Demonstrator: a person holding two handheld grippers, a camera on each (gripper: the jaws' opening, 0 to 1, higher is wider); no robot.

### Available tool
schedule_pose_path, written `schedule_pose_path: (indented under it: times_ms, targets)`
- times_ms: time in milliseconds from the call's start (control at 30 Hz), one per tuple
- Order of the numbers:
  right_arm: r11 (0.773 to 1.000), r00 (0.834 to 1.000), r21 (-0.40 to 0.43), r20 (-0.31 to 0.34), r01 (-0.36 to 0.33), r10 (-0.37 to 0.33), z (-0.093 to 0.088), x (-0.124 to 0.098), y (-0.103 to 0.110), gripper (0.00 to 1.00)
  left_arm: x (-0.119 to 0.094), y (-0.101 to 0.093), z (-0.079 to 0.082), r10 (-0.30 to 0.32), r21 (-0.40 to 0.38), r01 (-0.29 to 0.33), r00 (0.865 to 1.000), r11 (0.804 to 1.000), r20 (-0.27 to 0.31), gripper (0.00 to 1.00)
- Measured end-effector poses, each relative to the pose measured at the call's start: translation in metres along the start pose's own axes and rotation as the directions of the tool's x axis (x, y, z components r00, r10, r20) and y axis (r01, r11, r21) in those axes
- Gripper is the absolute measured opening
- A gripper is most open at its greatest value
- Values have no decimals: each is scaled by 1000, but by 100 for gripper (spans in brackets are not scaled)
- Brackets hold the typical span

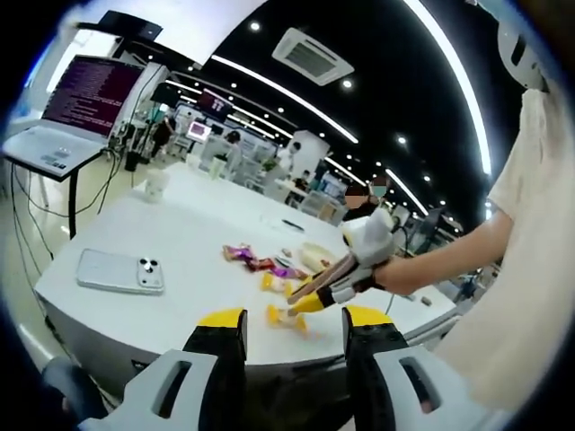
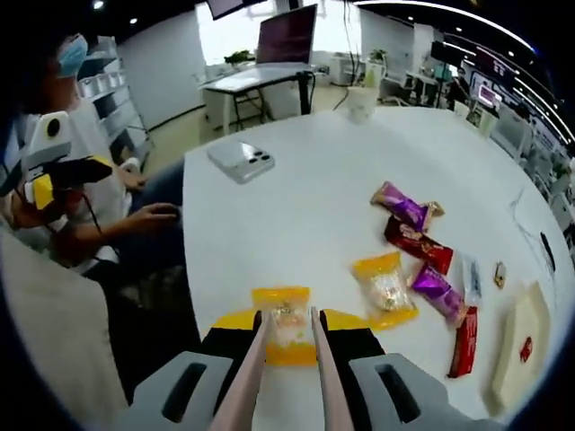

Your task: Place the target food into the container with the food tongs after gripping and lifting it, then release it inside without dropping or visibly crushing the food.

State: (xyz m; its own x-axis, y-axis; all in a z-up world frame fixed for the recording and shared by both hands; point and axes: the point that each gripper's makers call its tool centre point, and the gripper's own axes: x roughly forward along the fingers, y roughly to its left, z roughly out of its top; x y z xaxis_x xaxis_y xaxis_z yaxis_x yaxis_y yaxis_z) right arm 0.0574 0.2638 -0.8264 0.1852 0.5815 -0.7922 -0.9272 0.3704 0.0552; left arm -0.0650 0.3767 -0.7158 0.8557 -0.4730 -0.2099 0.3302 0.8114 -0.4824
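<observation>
In your right gripper view, your right gripper (image 2: 289, 346) sits at bottom centre, its jaws nearly closed on a pair of tongs (image 2: 286, 377). The tong tips straddle a yellow snack pack (image 2: 286, 330) lying flat on the white counter (image 2: 296, 206). To the right lie a second yellow pack (image 2: 384, 289), purple packs (image 2: 404, 206), red packs (image 2: 419, 244) and, at the lower right edge, a shallow pale tray (image 2: 521, 346). A phone (image 2: 241, 160) rests at upper left centre, a cup (image 2: 361, 103) near the top. A seated person (image 2: 81, 189) is at the far left, beside the counter's edge.

In your left gripper view, your left gripper (image 1: 295, 337) is at the bottom, jaws wide apart and empty, hanging short of the counter edge. A laptop (image 1: 63, 126) stands at upper left; the office behind has a dark ceiling with light strips.
</observation>
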Motion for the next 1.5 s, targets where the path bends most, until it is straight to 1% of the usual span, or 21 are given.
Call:
schedule_pose_path:
  times_ms: [100, 200, 267, 367, 400, 533, 767, 1033, 1500]
  targets:
    - [1000, 1000, -7, -10, -13, 13, 0, 5, 3, 25, 2, -1, -5, -2, -15, 1, 1000, 1000, -13, 41]
    - [1000, 999, -19, -24, -22, 22, -1, 8, 5, 25, 4, -1, -5, -5, -16, 5, 1000, 1000, -21, 41]
    - [999, 999, -23, -31, -29, 28, -1, 10, 6, 25, 5, -1, -3, -6, -13, 6, 1000, 1000, -20, 41]
    - [999, 999, -31, -38, -38, 37, 1, 12, 5, 25, 7, 2, 5, 1, -12, -1, 1000, 1000, -2, 41]
    - [999, 999, -32, -39, -38, 37, 1, 12, 5, 26, 7, 2, 5, 1, -13, -1, 1000, 1000, -1, 41]
    - [999, 999, -37, -42, -35, 33, 1, 13, 3, 26, 9, 3, 6, -3, -10, 3, 1000, 1000, -2, 41]
    - [999, 999, -45, -49, -22, 20, -4, 11, 2, 26, 9, 2, 0, -9, -17, 8, 1000, 1000, -11, 41]
    - [998, 998, -63, -67, -22, 18, -9, 10, 3, 26, 11, 2, 0, -15, -21, 14, 1000, 1000, -6, 41]
    - [998, 998, -56, -64, -7, 3, -8, 12, 2, 23, 13, -1, -1, -25, -23, 25, 1000, 999, -12, 41]
